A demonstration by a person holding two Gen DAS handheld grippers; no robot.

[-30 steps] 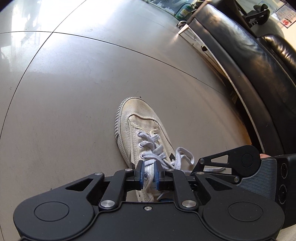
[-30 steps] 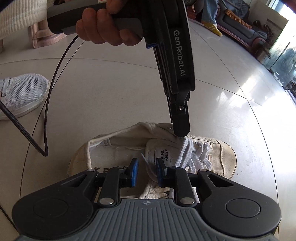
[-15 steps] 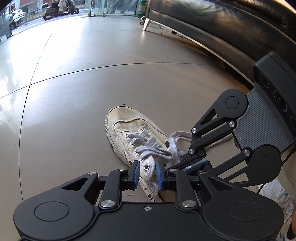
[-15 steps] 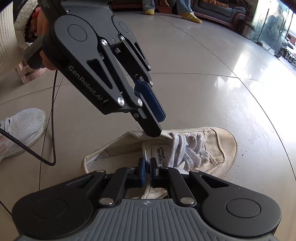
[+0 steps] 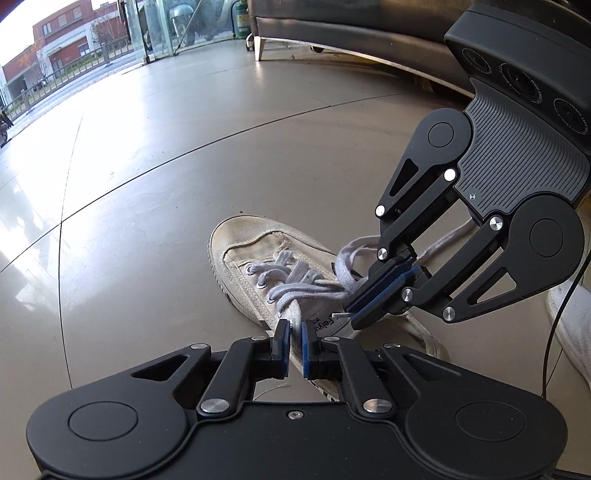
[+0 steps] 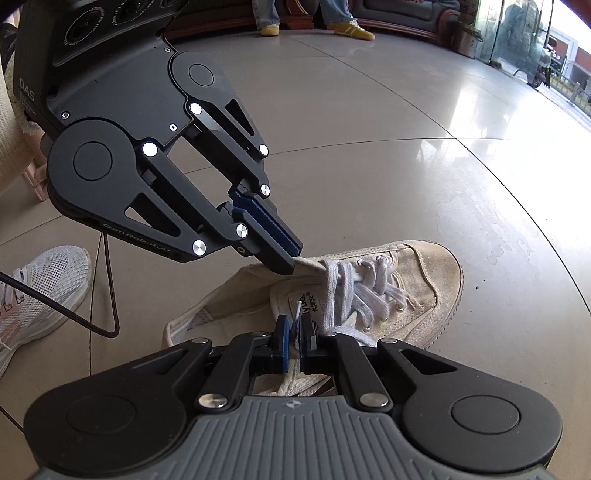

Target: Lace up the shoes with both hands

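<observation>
Here, nearest, the left gripper (image 5: 293, 347) has just closed on the cream canvas sneaker's (image 5: 266, 254) eyelet edge, steadying it. Just past, above the tongue, the right gripper (image 5: 382, 295) pinches a white lace (image 5: 314, 291), presumably for threading, on the grey tiled floor (image 5: 166, 184).

Shoe (image 5: 266, 258): heel hidden behind left gripper (image 5: 293, 349) body; in the right wrist view its sole edge is hidden behind right gripper (image 6: 293, 341).
Tongue label (image 6: 308, 304): print partly covered, unreadable.
Lace (image 5: 314, 291): ends lost between pads.
Sneaker (image 6: 40, 284): cut by frame edge.
Legs (image 6: 295, 14): cut at top, feet only.
Sofa (image 5: 351, 33): top cropped.
</observation>
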